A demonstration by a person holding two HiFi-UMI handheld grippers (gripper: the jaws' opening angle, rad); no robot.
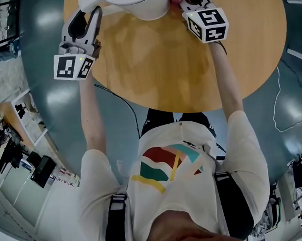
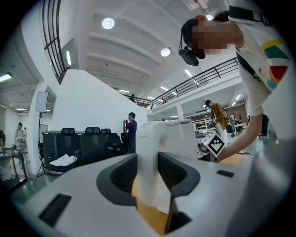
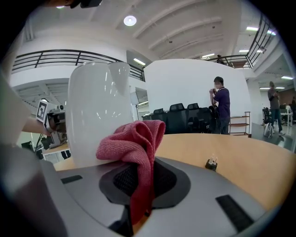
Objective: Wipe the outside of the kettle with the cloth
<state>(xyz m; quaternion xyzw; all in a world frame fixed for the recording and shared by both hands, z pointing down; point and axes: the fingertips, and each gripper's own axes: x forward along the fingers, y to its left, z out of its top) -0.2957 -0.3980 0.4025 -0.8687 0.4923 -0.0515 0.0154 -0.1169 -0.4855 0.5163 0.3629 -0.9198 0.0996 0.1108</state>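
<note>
Left gripper (image 2: 149,172) of mine gripping kettle (image 3: 96,113) handle (image 2: 150,152), handle sitting between jaws. Right gripper (image 3: 138,183) of mine clamping red cloth (image 3: 134,141), cloth bunching above jaws, just beside kettle wall. Kettle standing on table (image 1: 178,66).

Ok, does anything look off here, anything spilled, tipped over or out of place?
Nothing stands out. The kettle is upright, its handle clamped in the left gripper, and the red cloth is pinched in the right gripper. No spill shows on the table. One small item lies on the wood, too small to identify.
</note>
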